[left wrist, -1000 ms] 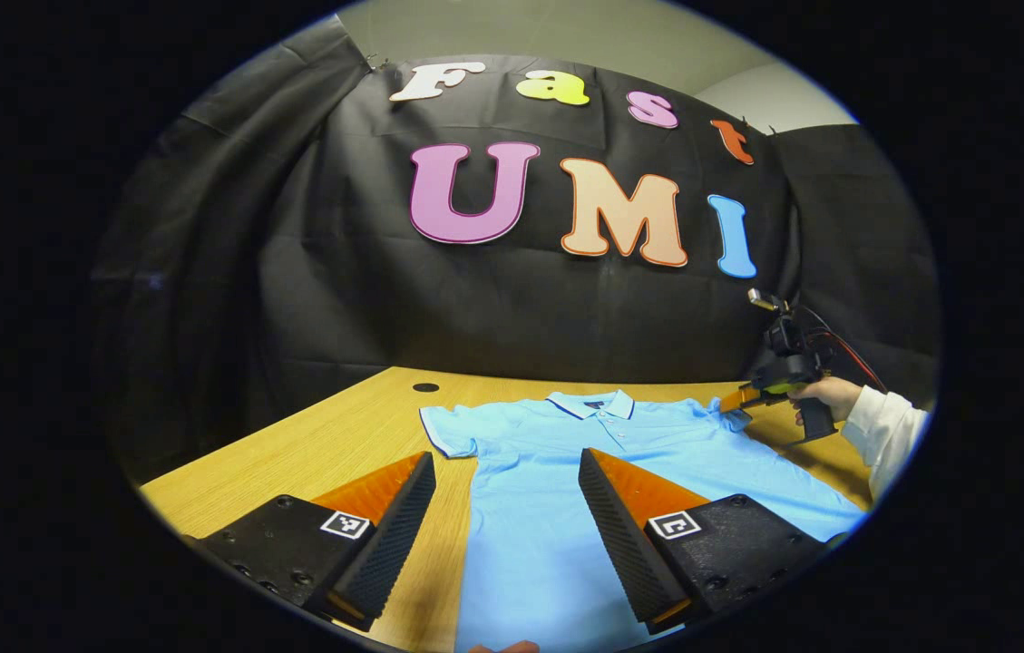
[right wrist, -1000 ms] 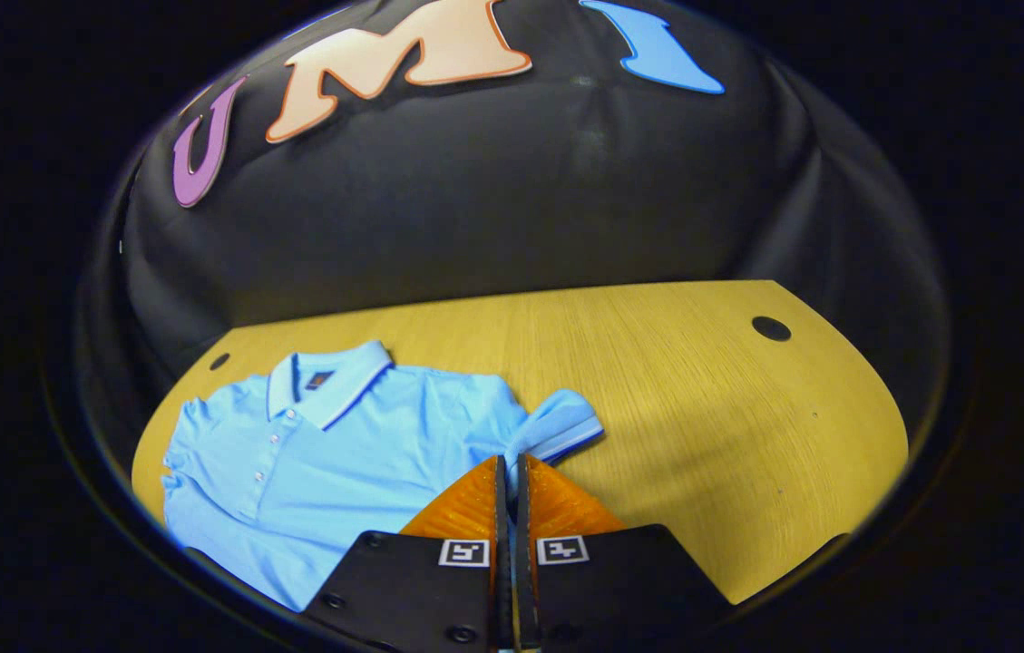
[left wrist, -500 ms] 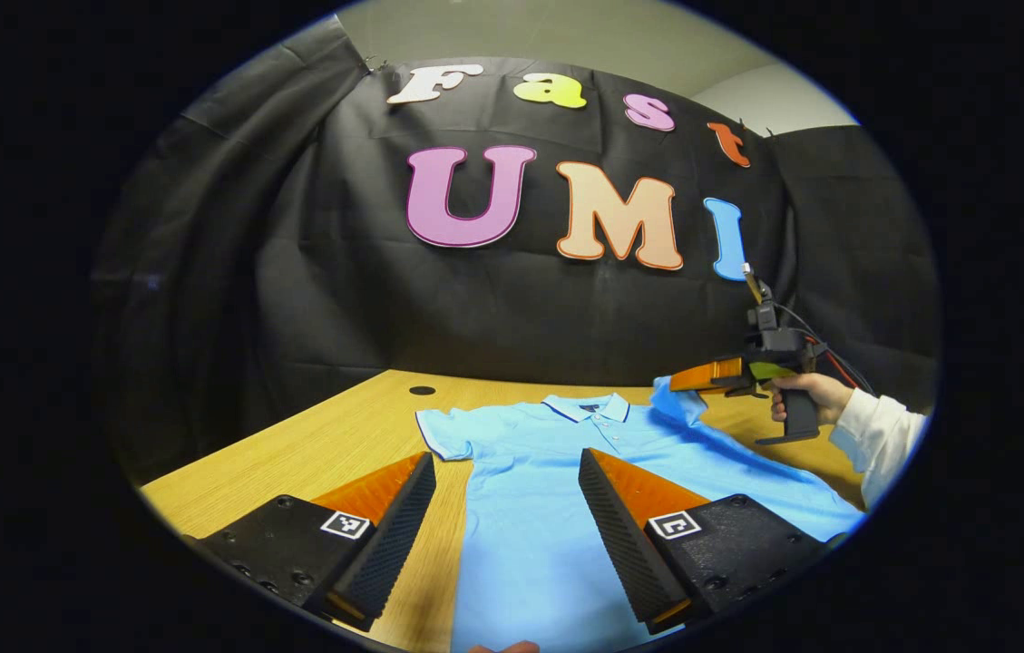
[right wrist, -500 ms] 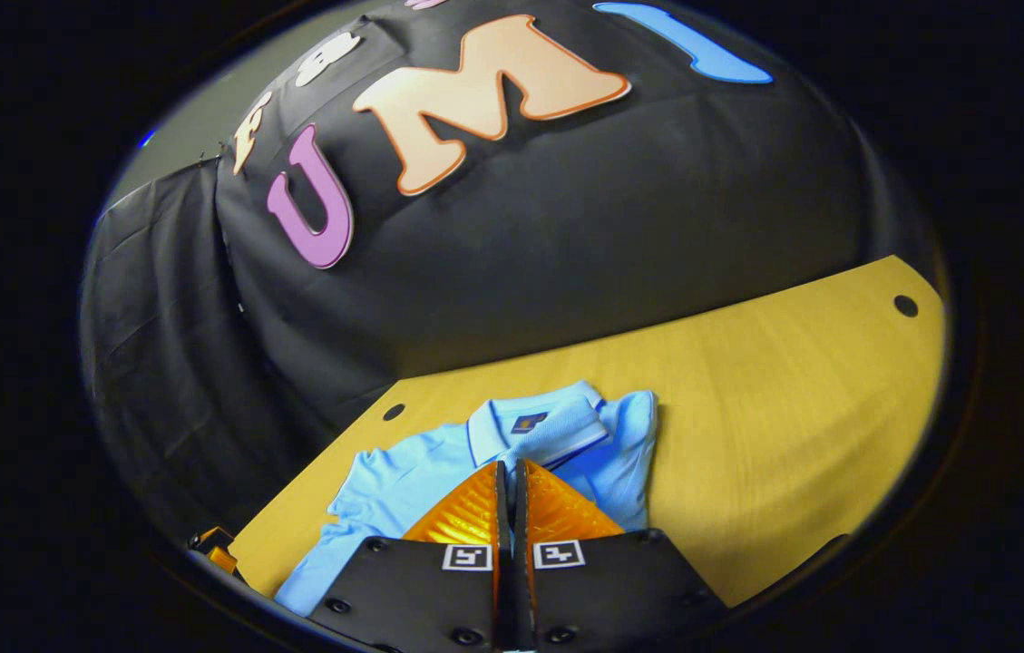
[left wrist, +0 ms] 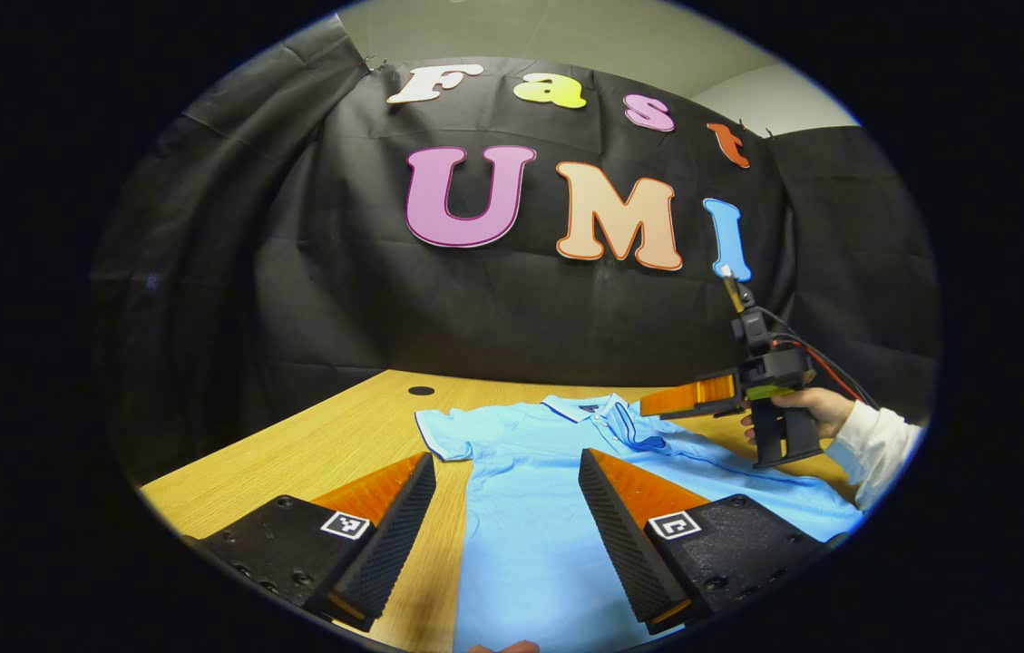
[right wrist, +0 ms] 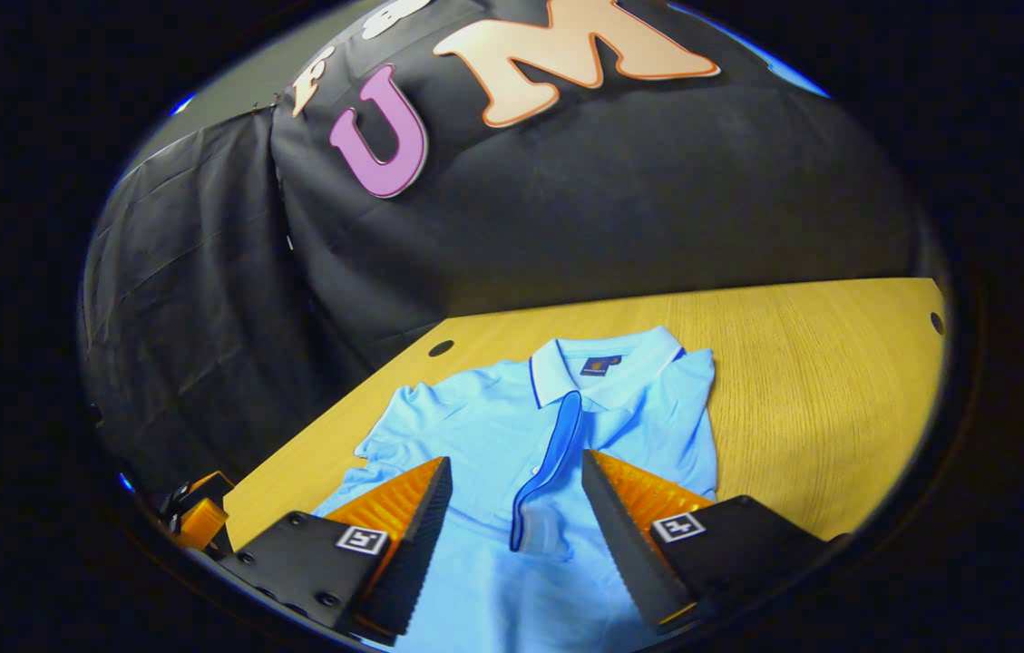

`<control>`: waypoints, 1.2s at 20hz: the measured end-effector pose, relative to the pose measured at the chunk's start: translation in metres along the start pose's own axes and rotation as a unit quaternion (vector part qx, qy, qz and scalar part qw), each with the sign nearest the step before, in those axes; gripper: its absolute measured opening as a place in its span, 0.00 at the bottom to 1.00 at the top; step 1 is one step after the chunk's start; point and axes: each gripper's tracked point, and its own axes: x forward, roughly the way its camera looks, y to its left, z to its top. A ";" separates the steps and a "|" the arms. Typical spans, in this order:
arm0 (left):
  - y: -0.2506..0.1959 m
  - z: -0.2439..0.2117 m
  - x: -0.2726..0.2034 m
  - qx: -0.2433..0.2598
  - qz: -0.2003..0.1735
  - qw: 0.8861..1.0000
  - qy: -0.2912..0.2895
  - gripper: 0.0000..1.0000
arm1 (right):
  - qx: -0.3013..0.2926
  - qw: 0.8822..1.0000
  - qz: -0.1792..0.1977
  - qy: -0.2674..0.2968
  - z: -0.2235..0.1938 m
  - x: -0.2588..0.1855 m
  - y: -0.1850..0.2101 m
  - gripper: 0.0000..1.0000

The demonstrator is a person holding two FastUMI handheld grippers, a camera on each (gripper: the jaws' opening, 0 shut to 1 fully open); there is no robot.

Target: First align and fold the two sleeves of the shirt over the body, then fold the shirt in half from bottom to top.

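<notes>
A light blue polo shirt (left wrist: 530, 508) lies flat on the wooden table (left wrist: 339, 435), collar (right wrist: 607, 367) toward the booth wall. One sleeve (right wrist: 548, 472) with a dark trimmed edge is folded over the chest and lies loose between the fingers of my open right gripper (right wrist: 516, 460). The other sleeve (left wrist: 443, 431) is spread out on the table. My left gripper (left wrist: 505, 458) hovers open over the shirt's lower body and holds nothing. In the left gripper view, a hand (left wrist: 815, 408) holds the right gripper (left wrist: 657, 406) just above the shirt's shoulder.
The table has round holes near its back corners (left wrist: 421, 391) (right wrist: 936, 323). Bare wood stretches to the right of the shirt (right wrist: 802, 381). A white sleeve (left wrist: 879, 444) reaches in from the right. The left gripper's body (right wrist: 199, 521) sits at the table's near left edge.
The right gripper carried the sleeve up and across onto the chest, then opened and let it go. The left gripper has stayed in place, open.
</notes>
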 end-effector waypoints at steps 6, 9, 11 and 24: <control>0.022 -0.004 0.017 -0.005 0.004 1.000 0.016 0.95 | -0.016 0.995 -0.018 -0.092 0.013 -0.095 0.010 0.98; 0.034 -0.008 0.043 -0.023 -0.012 0.998 0.054 0.95 | -0.052 0.990 -0.065 -0.117 -0.006 -0.145 -0.004 0.97; 0.038 -0.011 0.069 -0.027 -0.030 0.996 0.083 0.95 | -0.074 0.984 -0.092 -0.132 -0.021 -0.174 -0.008 0.97; 0.078 -0.050 0.206 0.034 -0.005 0.975 0.218 0.96 | -0.033 0.976 -0.149 -0.154 -0.044 -0.234 -0.049 0.97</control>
